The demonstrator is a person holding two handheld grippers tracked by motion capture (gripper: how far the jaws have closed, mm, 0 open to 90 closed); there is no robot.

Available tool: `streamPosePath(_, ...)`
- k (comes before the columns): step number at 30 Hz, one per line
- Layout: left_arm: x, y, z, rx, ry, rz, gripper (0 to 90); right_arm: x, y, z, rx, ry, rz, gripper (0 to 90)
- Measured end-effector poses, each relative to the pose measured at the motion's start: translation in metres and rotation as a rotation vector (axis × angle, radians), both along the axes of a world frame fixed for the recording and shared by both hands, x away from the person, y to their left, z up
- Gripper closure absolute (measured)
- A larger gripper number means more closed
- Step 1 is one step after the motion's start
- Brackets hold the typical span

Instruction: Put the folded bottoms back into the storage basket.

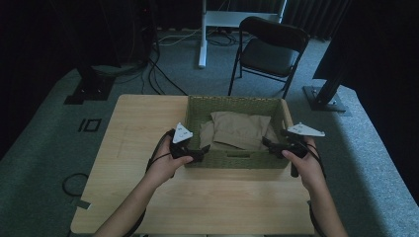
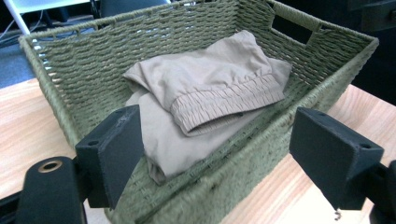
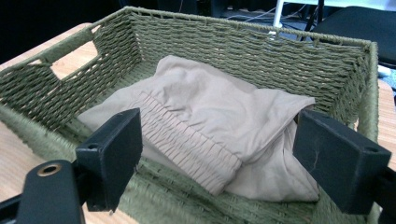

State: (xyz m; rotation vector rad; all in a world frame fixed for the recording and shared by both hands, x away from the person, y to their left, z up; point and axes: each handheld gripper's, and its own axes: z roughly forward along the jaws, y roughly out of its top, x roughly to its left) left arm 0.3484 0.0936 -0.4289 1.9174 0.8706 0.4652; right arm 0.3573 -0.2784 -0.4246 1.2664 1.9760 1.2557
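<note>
High view: a rectangular basket (image 1: pixel 235 159) of green woven cord sits at the far middle of the pale wood-grain surface (image 1: pixel 212 197), and folded tan shorts (image 1: pixel 237 129) lie inside it. Its walls are ribbed in tight rows, with a slot handle cut in each short end. Matte and lightly creased, the shorts have a gathered elastic waistband whose fine pleats run in a band across the top fold. Left tongs (image 1: pixel 201 151) hang at the basket's near left corner, right tongs (image 1: pixel 267 143) at its near right corner. Each pair has blocky black jaws standing wide apart and holding nothing, the basket's near rim lying between them. No writing or label can be read.
</note>
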Motion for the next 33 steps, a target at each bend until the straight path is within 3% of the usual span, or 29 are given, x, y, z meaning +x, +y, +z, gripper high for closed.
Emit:
streamPosePath(8,-0.016,0.012,-0.006,-0.014,0.002,-0.002,18.4,-0.025,-0.004,-0.004,-0.009,-0.034,0.016,15.0)
streamPosePath(21,-0.038,0.033,-0.019,-0.038,0.009,0.02,18.4,-0.055,-0.016,-0.023,-0.016,-0.032,0.005,14.5)
streamPosePath(27,-0.042,0.04,-0.032,-0.041,0.03,0.035,18.4,-0.062,-0.021,-0.039,-0.013,-0.003,-0.011,14.5)
streamPosePath(33,-0.045,0.049,-0.053,-0.03,0.079,0.047,18.4,-0.065,-0.025,-0.065,-0.021,0.052,-0.026,14.5)
